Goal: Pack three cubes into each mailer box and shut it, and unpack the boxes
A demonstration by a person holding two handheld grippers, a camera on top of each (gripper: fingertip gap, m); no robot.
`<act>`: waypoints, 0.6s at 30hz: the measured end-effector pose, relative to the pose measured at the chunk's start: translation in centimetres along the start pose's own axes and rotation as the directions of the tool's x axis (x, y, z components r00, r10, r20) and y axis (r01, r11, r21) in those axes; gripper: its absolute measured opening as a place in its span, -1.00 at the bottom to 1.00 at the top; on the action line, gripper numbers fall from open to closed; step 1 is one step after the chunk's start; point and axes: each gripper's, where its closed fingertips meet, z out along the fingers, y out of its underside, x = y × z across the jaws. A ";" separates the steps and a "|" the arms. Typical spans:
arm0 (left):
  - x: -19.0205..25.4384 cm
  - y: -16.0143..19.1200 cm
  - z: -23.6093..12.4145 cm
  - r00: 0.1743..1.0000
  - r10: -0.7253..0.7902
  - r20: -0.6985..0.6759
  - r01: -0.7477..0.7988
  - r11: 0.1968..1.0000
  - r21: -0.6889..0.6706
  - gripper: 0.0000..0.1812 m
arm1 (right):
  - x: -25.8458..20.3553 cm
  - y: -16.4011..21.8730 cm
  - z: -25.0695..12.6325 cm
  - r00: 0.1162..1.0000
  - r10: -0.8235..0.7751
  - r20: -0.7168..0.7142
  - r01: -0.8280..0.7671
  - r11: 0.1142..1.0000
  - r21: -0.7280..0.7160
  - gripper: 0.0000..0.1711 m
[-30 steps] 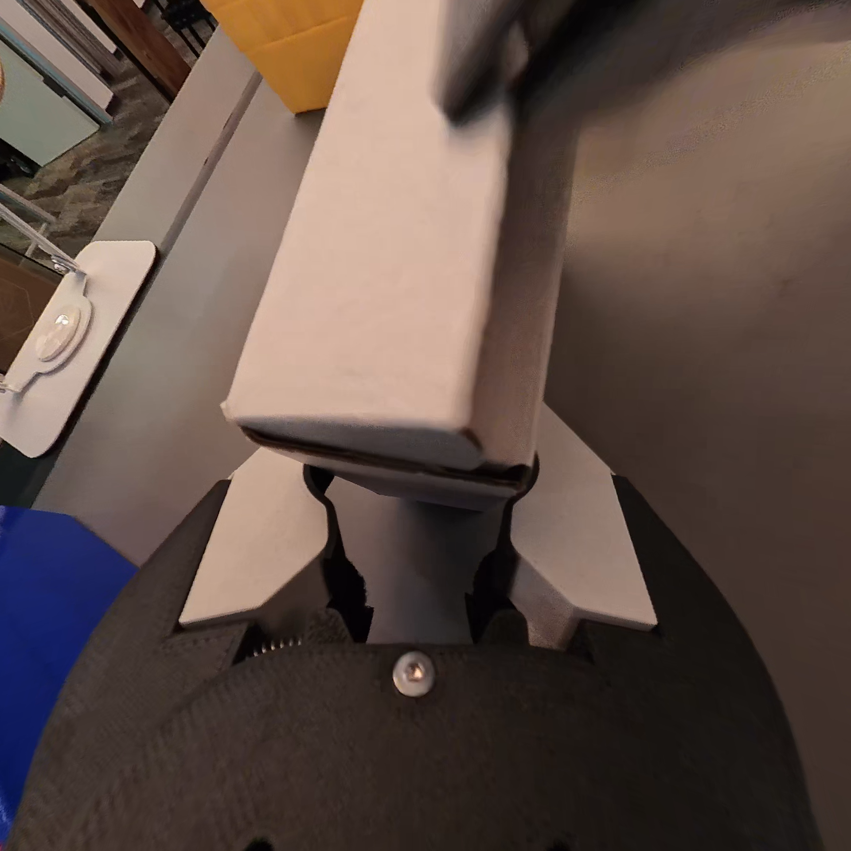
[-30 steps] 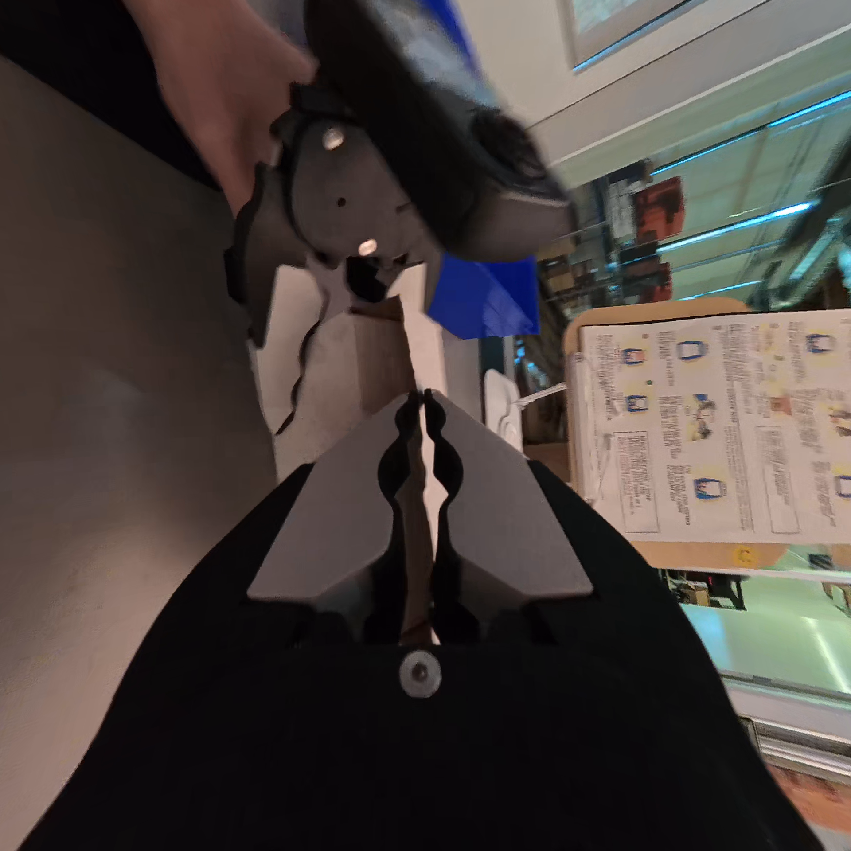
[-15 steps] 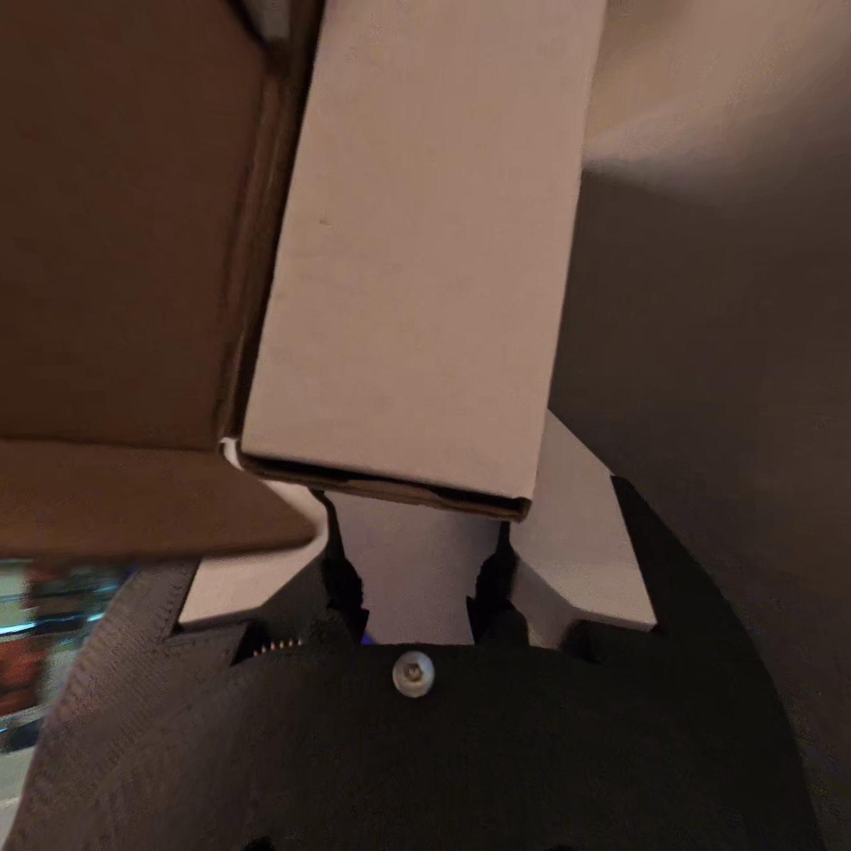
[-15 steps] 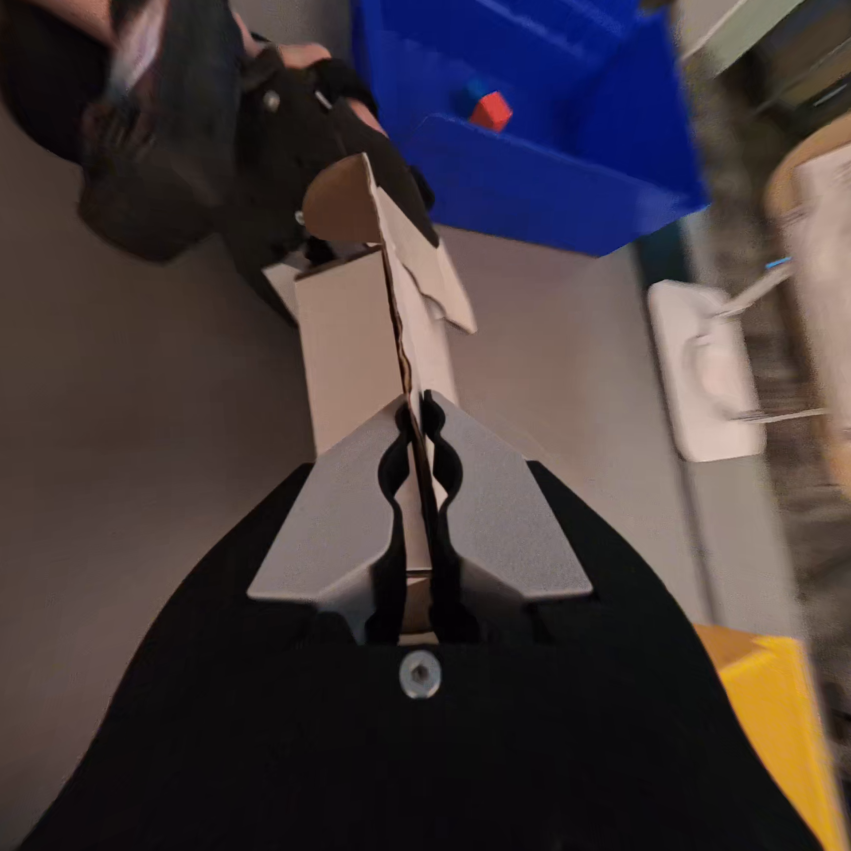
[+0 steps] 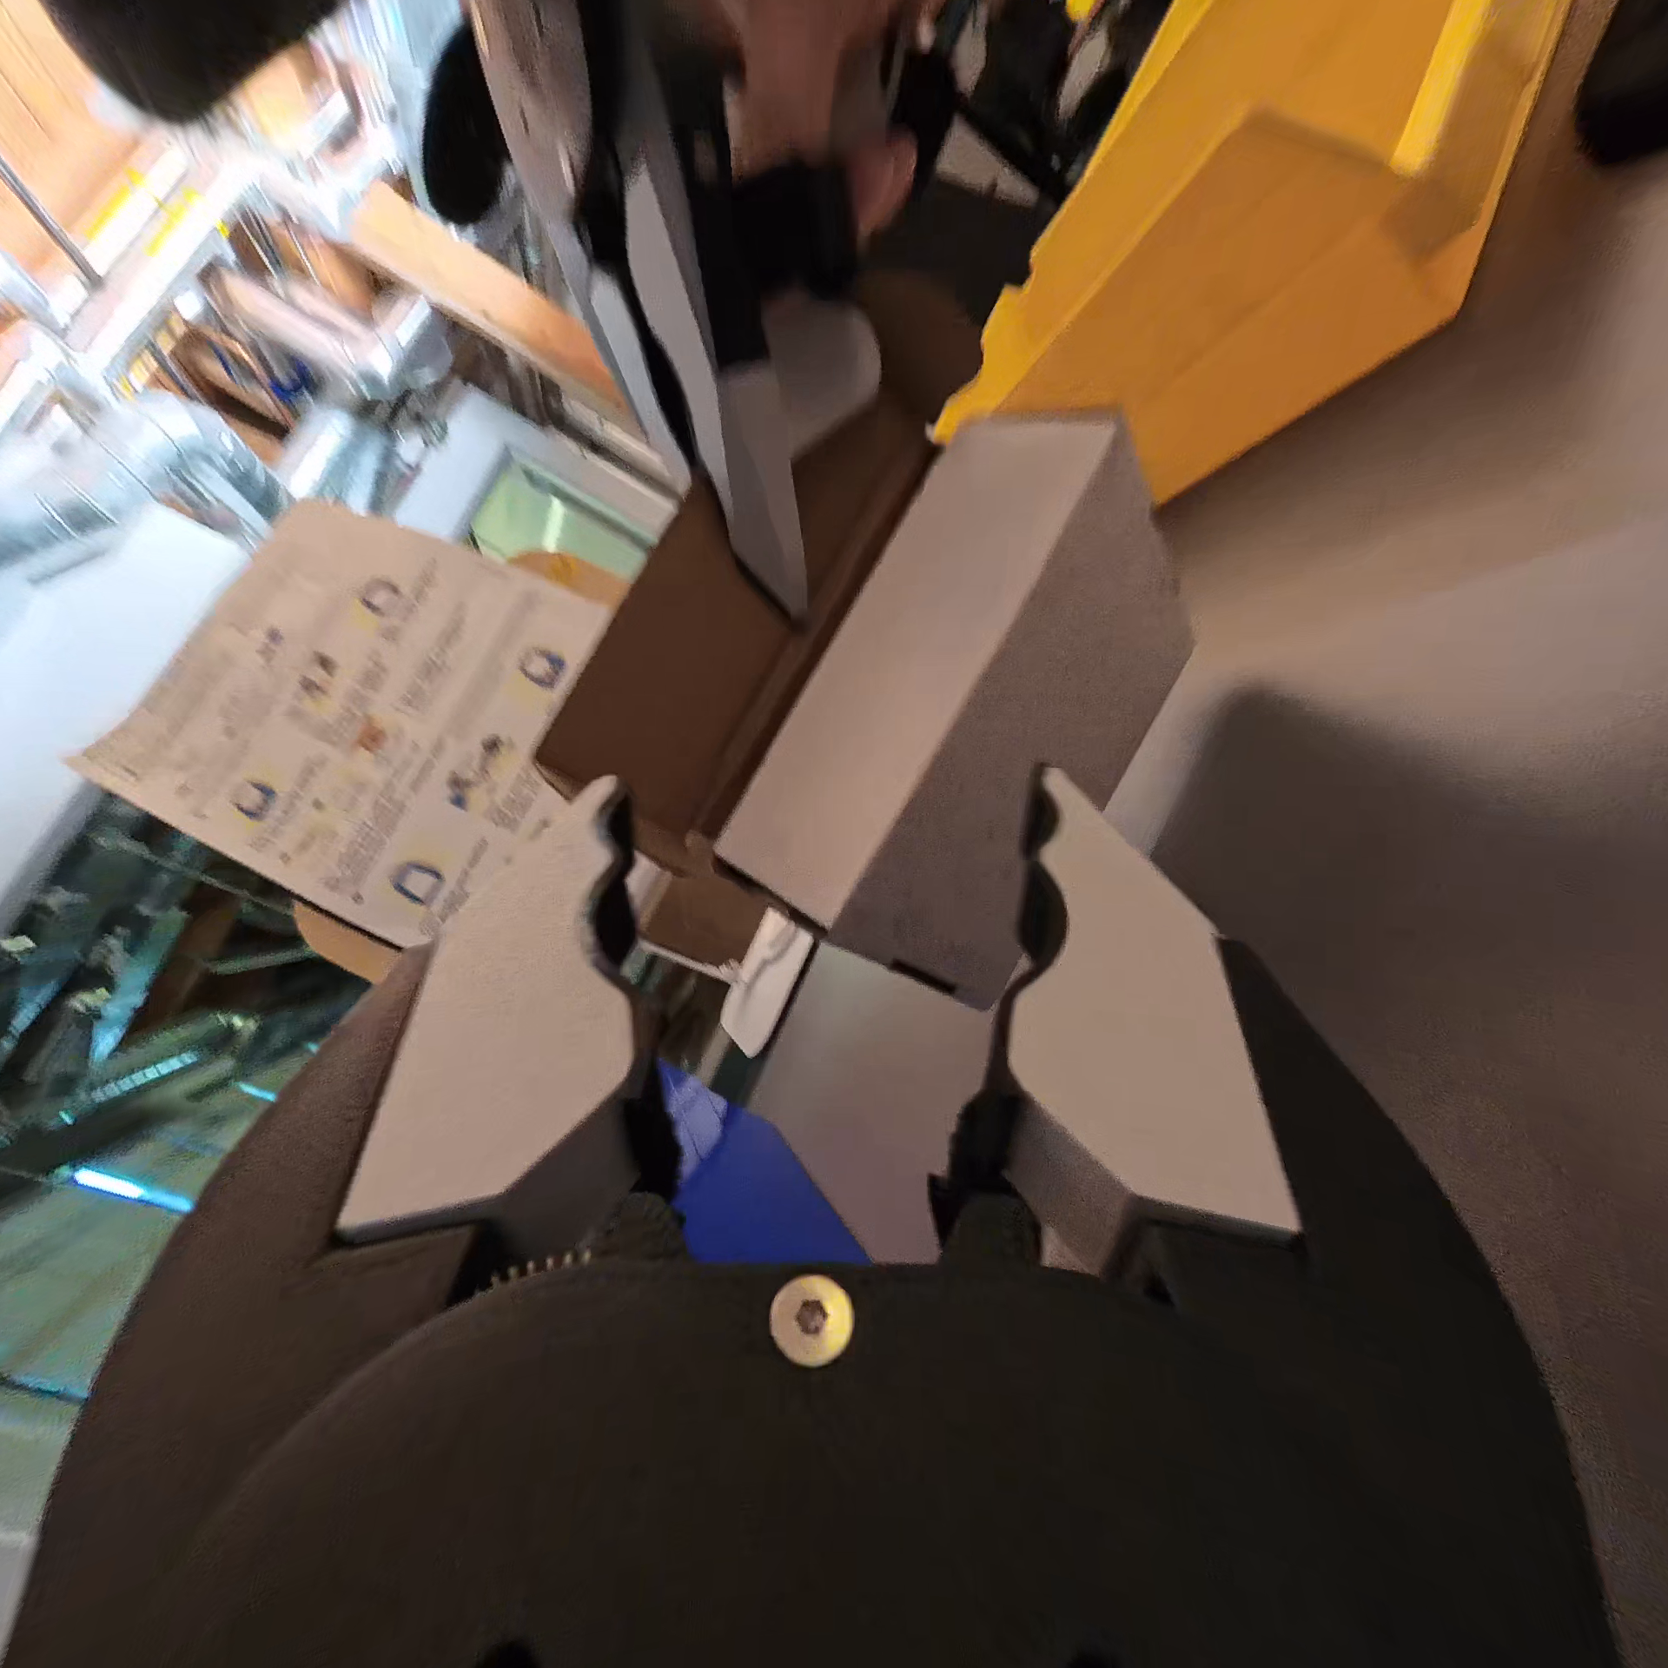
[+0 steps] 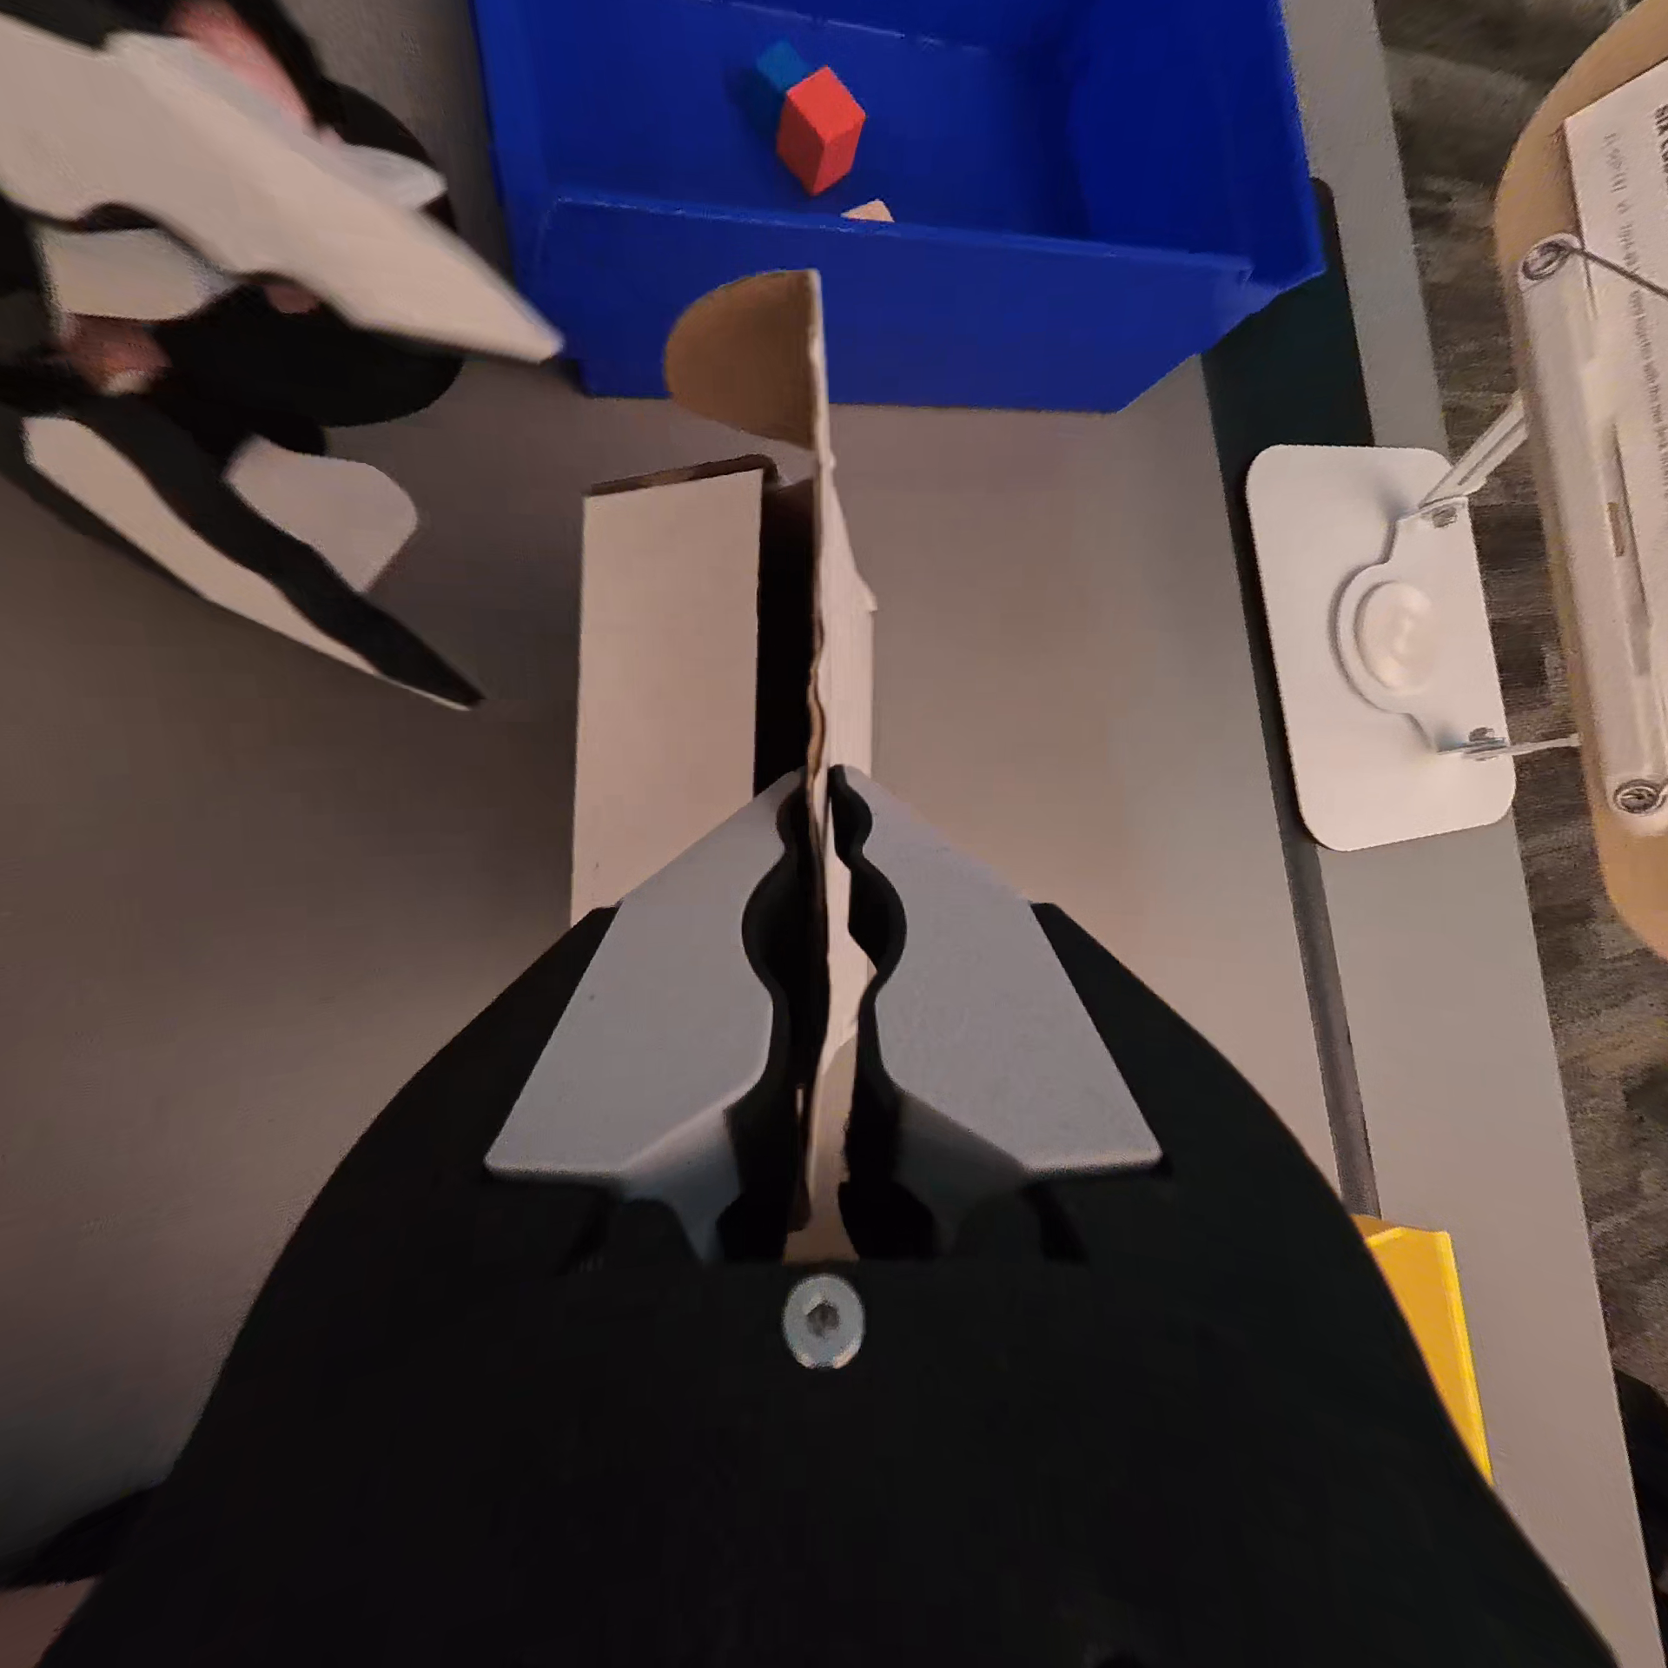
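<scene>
A white mailer box [image 6: 668, 668] lies on the grey table [image 6: 271, 903] with its lid [image 6: 817, 542] standing upright, brown inside. My right gripper [image 6: 820, 778] is shut on the lid's edge. My left gripper [image 5: 830, 794] is open and empty, just short of the box's near end [image 5: 948, 704], not touching it. It shows blurred in the right wrist view [image 6: 505, 523], left of the box. The right gripper [image 5: 776, 578] shows above the box's brown inside [image 5: 668, 686]. A red cube [image 6: 817, 126] and a blue cube [image 6: 781, 68] lie in the blue bin [image 6: 903, 307].
The blue bin stands just beyond the box. A yellow bin [image 5: 1264, 226] stands at the box's other end, also showing at the right wrist view's right edge [image 6: 1426, 1336]. A white stand base [image 6: 1381, 632] and a clipboard with a printed sheet [image 6: 1607, 451] sit by the table's edge.
My left gripper has let go of the box end, opened and drawn back. My right gripper still holds the lid, which has swung open. The box now lies on the table.
</scene>
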 end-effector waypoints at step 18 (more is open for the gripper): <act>7.3 1.5 4.5 0.924 -0.040 -0.379 -0.109 0.925 -0.364 0.24 | 0.3 0.1 1.3 0.996 -0.088 -0.033 0.089 0.996 0.011 -0.99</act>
